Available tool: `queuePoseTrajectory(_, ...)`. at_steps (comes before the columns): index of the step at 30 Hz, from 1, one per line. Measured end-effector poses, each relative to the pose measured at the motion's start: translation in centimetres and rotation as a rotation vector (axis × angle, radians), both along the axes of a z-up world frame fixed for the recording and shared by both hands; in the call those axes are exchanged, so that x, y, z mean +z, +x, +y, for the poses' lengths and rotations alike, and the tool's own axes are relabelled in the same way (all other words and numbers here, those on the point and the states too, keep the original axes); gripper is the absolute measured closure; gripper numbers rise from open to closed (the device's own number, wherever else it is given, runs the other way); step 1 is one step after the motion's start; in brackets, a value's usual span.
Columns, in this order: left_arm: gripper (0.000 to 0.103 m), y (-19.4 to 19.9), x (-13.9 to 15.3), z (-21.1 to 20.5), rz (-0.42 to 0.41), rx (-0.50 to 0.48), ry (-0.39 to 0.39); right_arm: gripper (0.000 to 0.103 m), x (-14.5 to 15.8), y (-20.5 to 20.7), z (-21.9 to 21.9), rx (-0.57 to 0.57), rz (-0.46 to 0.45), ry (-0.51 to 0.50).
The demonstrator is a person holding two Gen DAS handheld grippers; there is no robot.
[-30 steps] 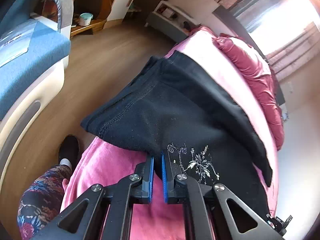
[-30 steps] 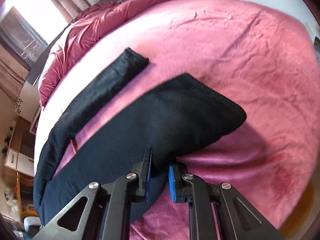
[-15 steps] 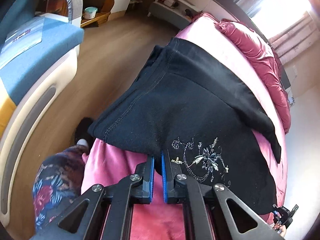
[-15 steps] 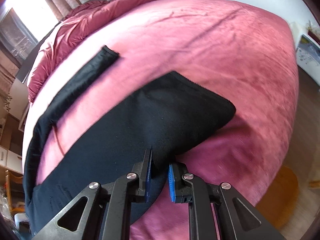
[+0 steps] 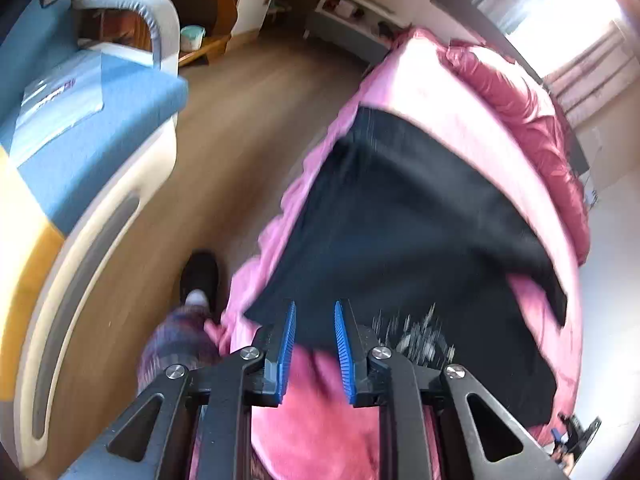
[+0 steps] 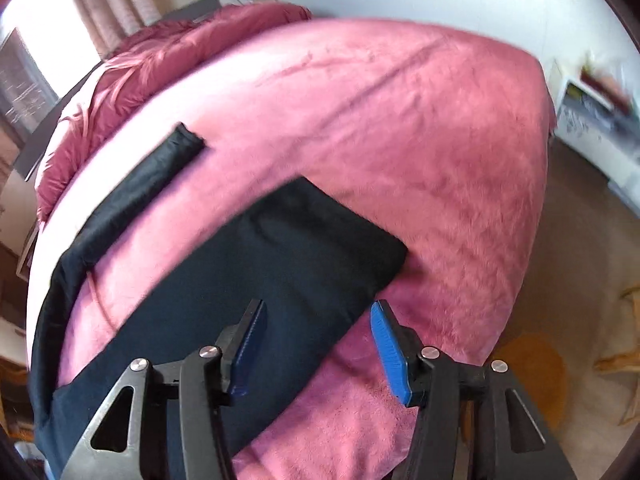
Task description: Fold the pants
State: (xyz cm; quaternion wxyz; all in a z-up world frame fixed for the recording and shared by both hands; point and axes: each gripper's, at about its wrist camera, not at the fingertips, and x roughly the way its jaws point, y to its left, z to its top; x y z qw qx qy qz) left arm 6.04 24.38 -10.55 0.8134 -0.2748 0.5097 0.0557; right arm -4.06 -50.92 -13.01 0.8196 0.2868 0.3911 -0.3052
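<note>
- left gripper (image 5: 315, 320), lower centre of the left wrist view: jaws opening, a narrow gap so far, near hem of the black pants (image 5: 404, 236) just past the blue pads, no longer pinched.
- right gripper (image 6: 316, 320), lower centre of the right wrist view: jaws opening, about half wide, leg edge lying between the pads without being pressed.
- pants spread across the pink blanket (image 6: 400, 128): waist end near the bed edge at centre left of the left view, one leg under the right gripper, the other a dark strip at upper left of the right view.
- likely risk: cloth near the edge sliding toward the floor (image 5: 240, 128).
- possible snag on a ridged pad, dragging the leg askew.
- legs well apart, so an uneven fold if not matched first.
</note>
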Motion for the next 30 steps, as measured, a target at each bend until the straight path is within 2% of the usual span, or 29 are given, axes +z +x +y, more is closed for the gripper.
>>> queuePoseTrajectory(4,0.082,4.7,1.1,1.3,-0.054,0.020,-0.049,0.045,1.1,3.2,4.5,0.183,-0.016,0.007)
queuePoseTrajectory(8,0.077,10.8,0.9,0.9,-0.060,0.016,-0.084,0.045,0.2,8.1,11.7,0.413,0.003,0.040)
queuePoseTrajectory(10,0.076,14.5,0.2,0.6,-0.040,0.008,-0.130,0.045,-0.5,9.9,14.8,0.496,0.021,0.050)
queuePoseTrajectory(15,0.071,21.5,-2.1,0.1,-0.014,0.023,-0.190,0.045,-2.3,13.7,22.9,0.688,0.058,0.072)
queuePoseTrajectory(17,0.064,24.0,-3.1,0.3,0.003,0.022,-0.223,0.045,-2.9,14.7,25.3,0.741,0.071,0.068)
queuePoseTrajectory(20,0.056,27.8,-5.5,1.1,0.049,0.066,-0.280,0.044,-3.7,15.7,27.3,0.775,0.092,0.071)
queuePoseTrajectory(25,0.056,31.6,-9.1,2.0,0.110,0.157,-0.344,0.042,-5.3,16.8,27.9,0.761,0.130,0.101)
queuePoseTrajectory(30,0.056,34.8,-11.3,1.8,0.149,0.162,-0.329,0.041,-6.3,17.1,26.8,0.723,0.166,0.126)
